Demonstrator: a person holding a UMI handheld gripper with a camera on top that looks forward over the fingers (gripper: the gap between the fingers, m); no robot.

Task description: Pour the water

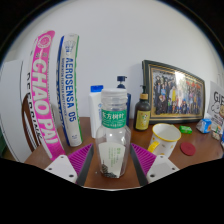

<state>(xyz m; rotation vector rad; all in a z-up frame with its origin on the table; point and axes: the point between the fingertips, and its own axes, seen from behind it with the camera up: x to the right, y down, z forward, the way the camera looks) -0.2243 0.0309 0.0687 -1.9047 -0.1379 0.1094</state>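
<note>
One wooden table (195, 150) carried everything. Between the gripper's (112, 160) pink pads stood a clear water bottle (113, 130), fingers seemingly pressed on it. A yellow cup (163, 137) waited nearby; tipping slowly over its mouth would likely avoid spills.

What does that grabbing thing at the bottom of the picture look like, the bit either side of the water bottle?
The tool has two fingers with pale, whitish angular tips. Each carries a bright pink pad on its inner face, textured with a fine grid or dotted pattern. No cables, printed markings or sleeve are visible, and the hand that carries it is out of view.
</note>
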